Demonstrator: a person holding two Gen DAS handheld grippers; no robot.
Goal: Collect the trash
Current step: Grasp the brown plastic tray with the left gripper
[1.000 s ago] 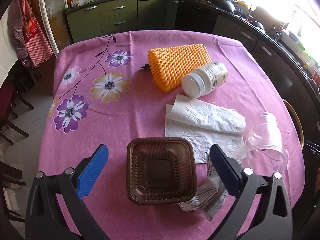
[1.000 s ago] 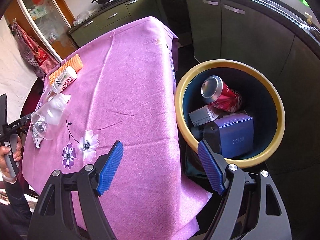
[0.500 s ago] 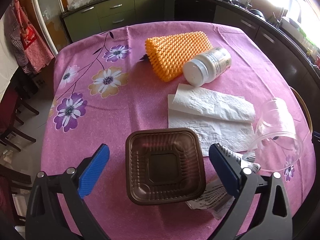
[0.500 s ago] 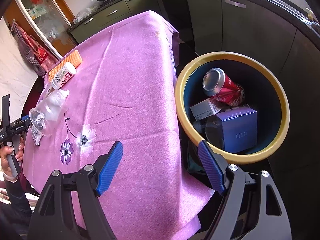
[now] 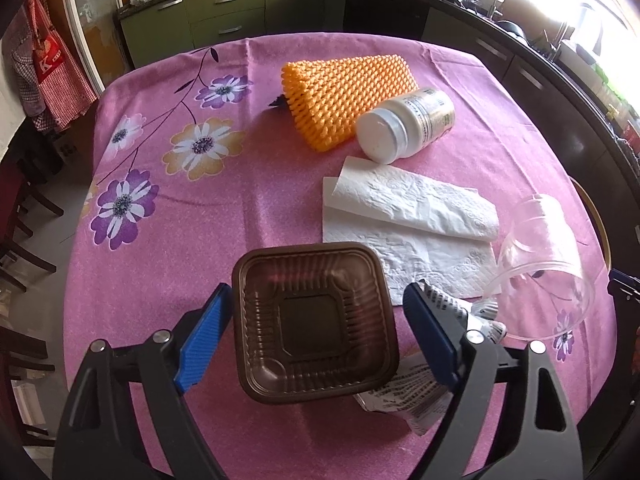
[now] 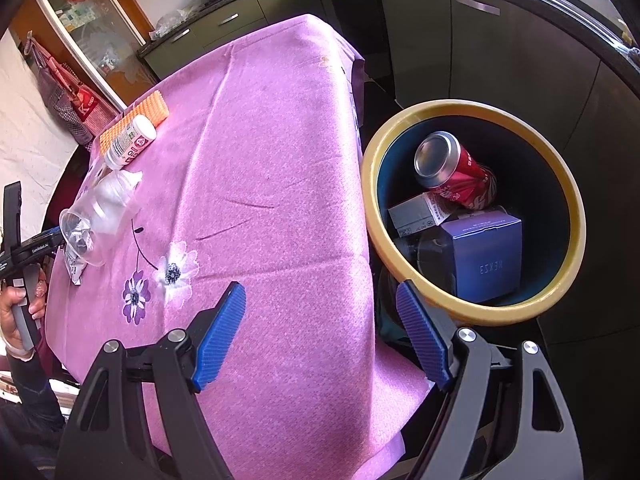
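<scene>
Brown plastic tray [image 5: 316, 320]: square, ribbed, glossy, translucent, upright.

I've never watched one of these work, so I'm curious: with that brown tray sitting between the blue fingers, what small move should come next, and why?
Probably close the left gripper on the brown tray. Its fingers are open on either side of the tray, which lies on the tablecloth ungrasped. The bin beside the table already holds a can and boxes, so the tray likely goes there afterwards.

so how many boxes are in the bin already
2 that show: a purple box at the near side of the bin, and a grey box behind it under the red can. More may be hidden underneath.
</scene>
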